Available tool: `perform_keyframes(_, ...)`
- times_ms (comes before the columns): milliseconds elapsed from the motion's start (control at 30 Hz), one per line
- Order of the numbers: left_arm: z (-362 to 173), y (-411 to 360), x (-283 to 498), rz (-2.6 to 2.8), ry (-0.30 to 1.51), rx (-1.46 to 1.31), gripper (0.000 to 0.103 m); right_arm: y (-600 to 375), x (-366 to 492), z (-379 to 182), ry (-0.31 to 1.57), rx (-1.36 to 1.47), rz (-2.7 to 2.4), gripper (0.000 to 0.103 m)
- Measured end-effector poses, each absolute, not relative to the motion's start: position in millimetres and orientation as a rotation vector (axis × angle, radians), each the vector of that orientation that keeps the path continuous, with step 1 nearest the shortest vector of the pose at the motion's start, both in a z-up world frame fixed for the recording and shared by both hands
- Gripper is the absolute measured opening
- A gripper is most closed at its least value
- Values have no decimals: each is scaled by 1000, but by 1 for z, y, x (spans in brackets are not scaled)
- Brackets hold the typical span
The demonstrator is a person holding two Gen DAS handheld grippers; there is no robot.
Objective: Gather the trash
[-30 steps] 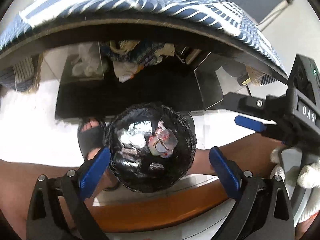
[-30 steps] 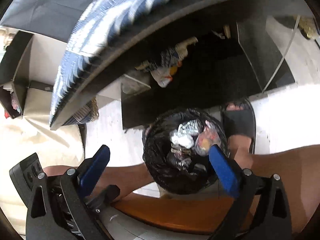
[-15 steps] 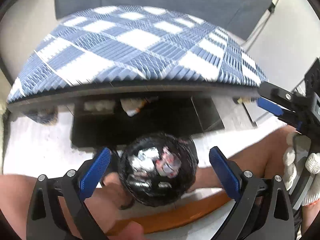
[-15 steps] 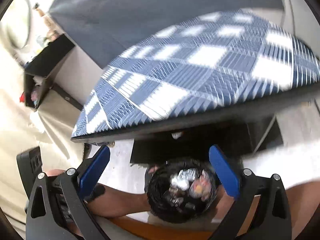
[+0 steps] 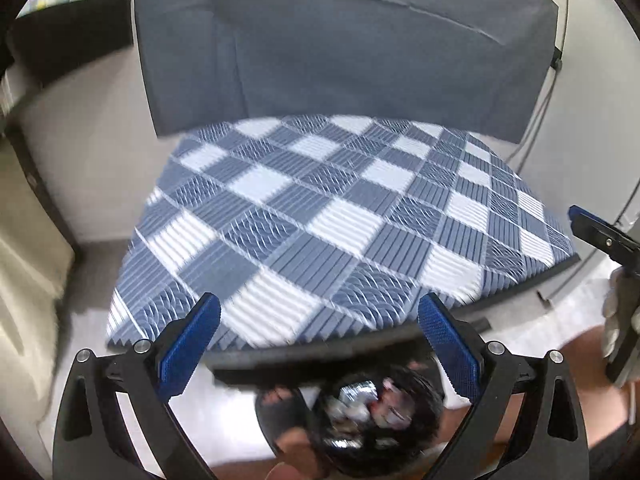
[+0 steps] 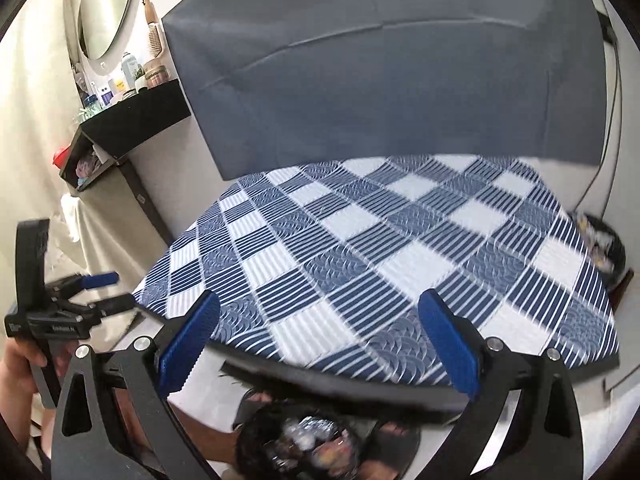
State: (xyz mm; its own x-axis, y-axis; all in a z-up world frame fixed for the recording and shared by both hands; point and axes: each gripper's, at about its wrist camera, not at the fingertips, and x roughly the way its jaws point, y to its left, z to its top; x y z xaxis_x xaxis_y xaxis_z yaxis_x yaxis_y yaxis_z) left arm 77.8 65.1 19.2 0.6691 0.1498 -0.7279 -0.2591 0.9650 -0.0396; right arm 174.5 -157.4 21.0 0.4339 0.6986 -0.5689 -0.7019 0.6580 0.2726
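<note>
Foil scraps and wrappers inside black-lined trash bin

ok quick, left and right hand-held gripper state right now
left hand-held gripper: open, holding nothing, over the checkered tabletop
right hand-held gripper: open, holding nothing, trash bag below it

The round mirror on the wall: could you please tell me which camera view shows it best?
The right wrist view: the round mirror hangs upper left above a black shelf of bottles. The left wrist view does not show it, only a blurred shelf corner.
</note>
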Motion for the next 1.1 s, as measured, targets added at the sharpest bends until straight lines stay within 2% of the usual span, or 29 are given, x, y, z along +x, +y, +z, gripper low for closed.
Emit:
perform_keyframes(167, 13, 73, 98, 216, 792, -124, 96, -150, 201, -1, 754, 14, 854, 98)
perform_keyframes(433, -15, 75, 113, 186, 795, -154, 96, -136, 197, -4, 735, -36, 877, 98)
perform_keyframes(1100, -19, 73, 112, 172, 790, -149, 96, -135, 209, -15, 788, -17, 852, 98)
